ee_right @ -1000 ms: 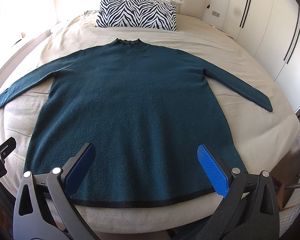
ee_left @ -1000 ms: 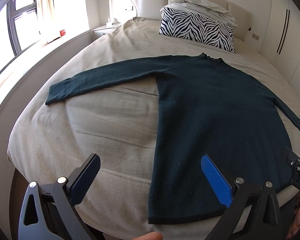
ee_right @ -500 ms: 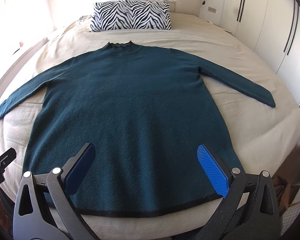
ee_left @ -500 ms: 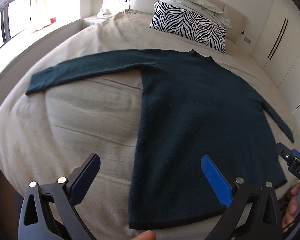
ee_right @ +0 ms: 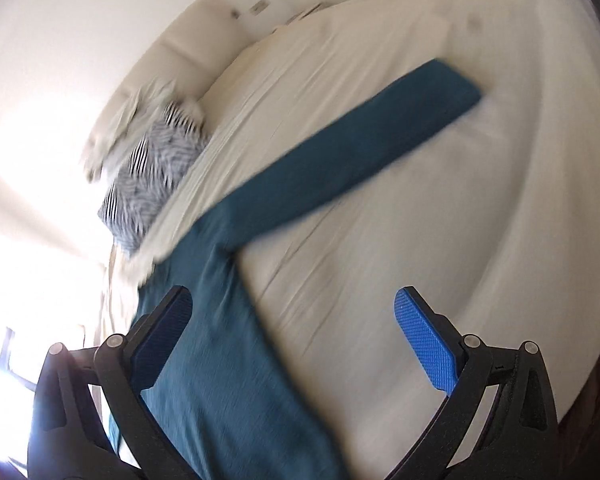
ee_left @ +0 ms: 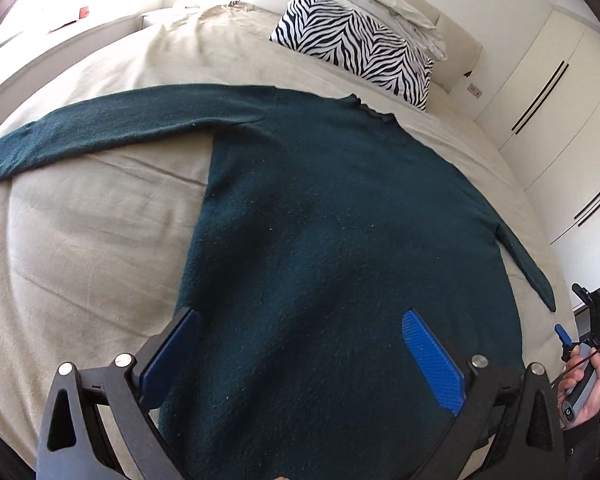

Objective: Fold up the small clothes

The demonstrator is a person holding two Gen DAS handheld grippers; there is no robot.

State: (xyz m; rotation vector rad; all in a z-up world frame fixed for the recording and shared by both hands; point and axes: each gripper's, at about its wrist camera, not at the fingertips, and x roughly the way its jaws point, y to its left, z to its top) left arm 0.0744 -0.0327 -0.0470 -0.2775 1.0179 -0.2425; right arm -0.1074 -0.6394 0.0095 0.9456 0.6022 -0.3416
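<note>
both grippers are spread wide and hold nothing: your left gripper [ee_left: 300,356] hangs over the lower body of the dark teal sweater [ee_left: 340,216], which lies flat and face up on the beige bed [ee_left: 80,248] with both sleeves out, and your right gripper [ee_right: 296,340] looks toward the right sleeve [ee_right: 340,160]. the knit looks soft, limp and fairly thick, so judge it will sag and stretch if lifted by one point. pinch a sleeve cuff or a hem corner.
</note>
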